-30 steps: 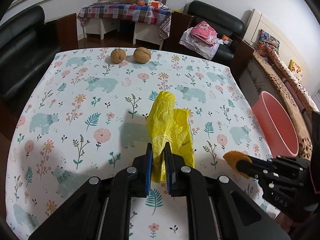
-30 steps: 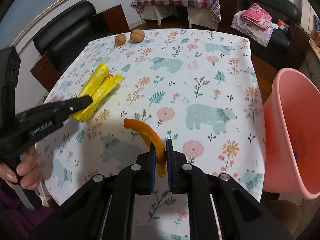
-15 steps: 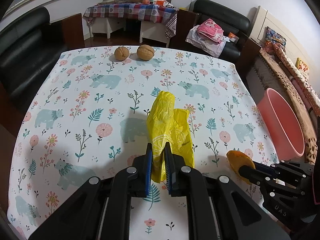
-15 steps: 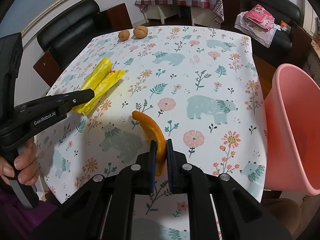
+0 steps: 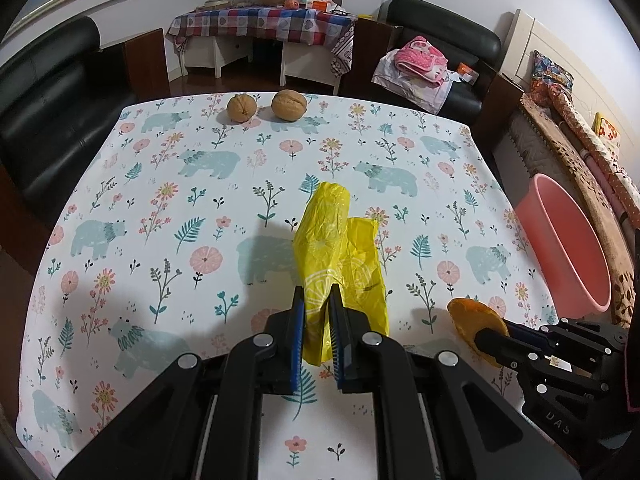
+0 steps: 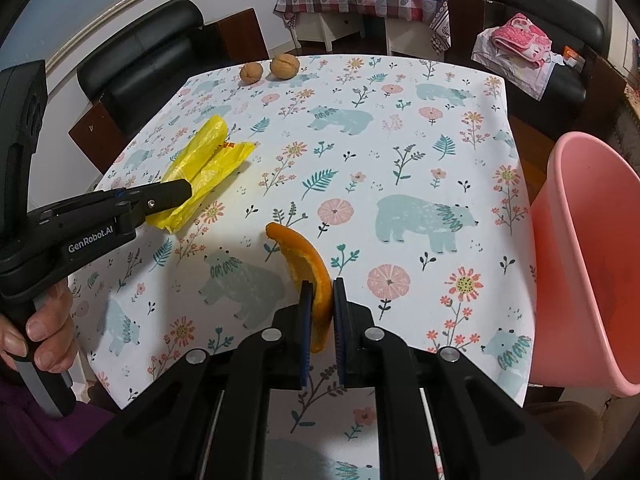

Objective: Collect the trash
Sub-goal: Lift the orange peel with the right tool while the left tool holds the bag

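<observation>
I have both pieces of rubbish gripped and neither has gone into the bin yet, so I judge this to be the carrying step. My left gripper [image 5: 317, 307] is pinched nearly closed on the near end of the yellow plastic bag [image 5: 334, 248]; the rest of the bag lies out ahead of the jaws over the flowered tablecloth [image 5: 160, 200], and I cannot tell for sure whether its far end touches the cloth. My right gripper [image 6: 320, 292] is clamped just as tightly on the orange peel [image 6: 306, 264], which curves up and away from the jaws above the table.

The pink bin [image 6: 588, 264] stands off the right edge of the table, tilted, its mouth open toward me. The peel is near it; the bag is well apart from it, toward the left side.

The next move, as I see it, calls for swinging the right gripper over the bin's mouth and only then letting go, then bringing the bag across the same way. Two walnuts [image 5: 264, 106] sit at the far edge, not yet collected.
</observation>
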`<state>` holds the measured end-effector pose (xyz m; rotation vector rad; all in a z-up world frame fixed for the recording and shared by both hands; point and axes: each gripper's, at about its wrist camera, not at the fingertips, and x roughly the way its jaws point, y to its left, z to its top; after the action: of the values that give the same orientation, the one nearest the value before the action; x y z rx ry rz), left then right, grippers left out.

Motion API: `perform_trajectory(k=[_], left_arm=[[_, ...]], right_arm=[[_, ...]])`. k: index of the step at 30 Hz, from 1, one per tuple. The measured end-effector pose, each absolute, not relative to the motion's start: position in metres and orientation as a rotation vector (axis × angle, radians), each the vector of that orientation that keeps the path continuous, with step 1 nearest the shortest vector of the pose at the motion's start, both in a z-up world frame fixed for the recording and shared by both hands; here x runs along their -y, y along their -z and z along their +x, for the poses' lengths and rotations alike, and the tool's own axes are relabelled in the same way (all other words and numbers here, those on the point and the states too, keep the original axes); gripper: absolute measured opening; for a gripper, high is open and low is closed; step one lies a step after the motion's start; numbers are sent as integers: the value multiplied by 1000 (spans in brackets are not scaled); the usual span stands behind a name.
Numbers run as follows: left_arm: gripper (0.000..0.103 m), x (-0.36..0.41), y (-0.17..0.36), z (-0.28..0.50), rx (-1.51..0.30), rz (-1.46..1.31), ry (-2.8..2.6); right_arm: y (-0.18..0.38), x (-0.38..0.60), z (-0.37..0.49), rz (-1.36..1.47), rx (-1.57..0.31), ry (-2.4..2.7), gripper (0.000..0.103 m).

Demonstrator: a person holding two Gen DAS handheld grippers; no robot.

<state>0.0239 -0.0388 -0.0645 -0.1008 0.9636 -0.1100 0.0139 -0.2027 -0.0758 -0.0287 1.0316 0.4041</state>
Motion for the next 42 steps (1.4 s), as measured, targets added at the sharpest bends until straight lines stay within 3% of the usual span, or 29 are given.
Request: perform_trajectory(k=[42], left_arm=[[11, 30, 80, 21, -1008, -142, 133]], right_arm=[[79, 212, 10, 51, -1010, -394, 12]])
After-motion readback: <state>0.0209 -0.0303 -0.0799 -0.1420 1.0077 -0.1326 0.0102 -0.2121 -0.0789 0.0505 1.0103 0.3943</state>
